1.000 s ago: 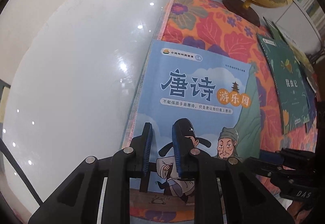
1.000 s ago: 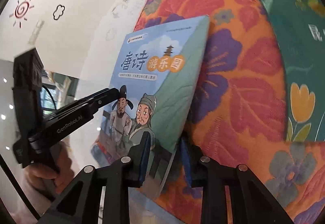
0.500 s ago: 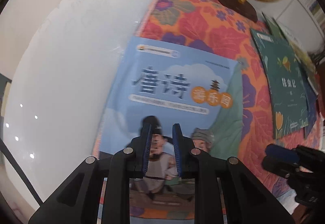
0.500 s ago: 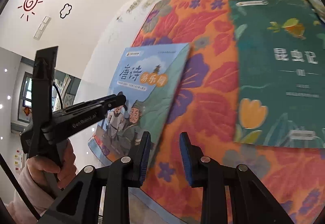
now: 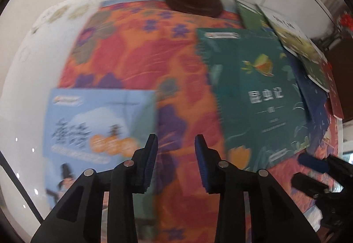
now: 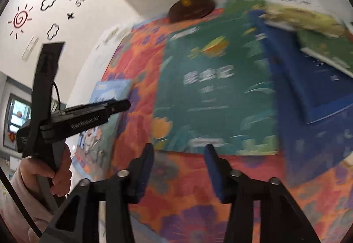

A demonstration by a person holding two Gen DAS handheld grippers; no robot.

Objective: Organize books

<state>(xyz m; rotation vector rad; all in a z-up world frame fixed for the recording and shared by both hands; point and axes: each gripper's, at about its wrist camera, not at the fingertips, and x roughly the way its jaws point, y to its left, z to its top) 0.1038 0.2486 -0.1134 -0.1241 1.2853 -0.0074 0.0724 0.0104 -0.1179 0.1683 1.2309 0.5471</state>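
Two claws, left claw (image 5: 176, 162) and right claw (image 6: 178, 173), just opening, empty above floral cloth (image 5: 136, 62) on white table (image 5: 30, 79).

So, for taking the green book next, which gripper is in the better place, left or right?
Probably right. The right gripper, open and empty, points at the green book's near edge. The left gripper, also open, hangs over bare cloth between both books.
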